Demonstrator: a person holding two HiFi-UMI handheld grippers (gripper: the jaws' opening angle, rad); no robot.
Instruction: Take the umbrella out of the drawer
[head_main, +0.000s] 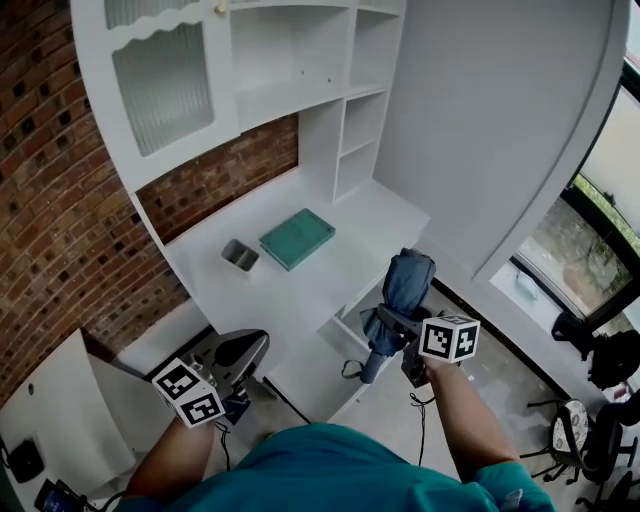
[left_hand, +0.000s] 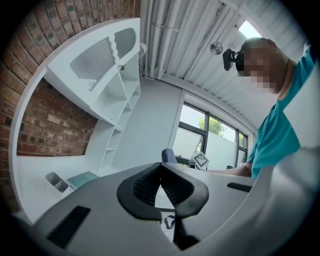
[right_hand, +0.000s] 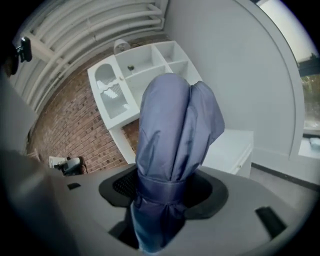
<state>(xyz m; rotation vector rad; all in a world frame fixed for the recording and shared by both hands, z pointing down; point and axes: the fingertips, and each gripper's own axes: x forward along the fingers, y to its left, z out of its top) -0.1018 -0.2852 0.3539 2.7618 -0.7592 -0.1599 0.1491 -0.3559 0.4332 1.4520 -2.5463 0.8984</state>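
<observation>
Your right hand-held gripper (head_main: 392, 320) is pinching the folded blue umbrella (head_main: 405, 285) around its strap and is holding it in the air, just in front of the white bench (head_main: 290, 295). Your left hand-held gripper (head_main: 243, 352) is hovering beside it, jaws pressed together on nothing. A green book (head_main: 297, 238) is lying on the bench.

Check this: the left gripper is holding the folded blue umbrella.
Wrong gripper. The right gripper is holding the folded blue umbrella, with its jaws closed on the strapped part, as the right gripper view shows. The left gripper holds nothing.
</observation>
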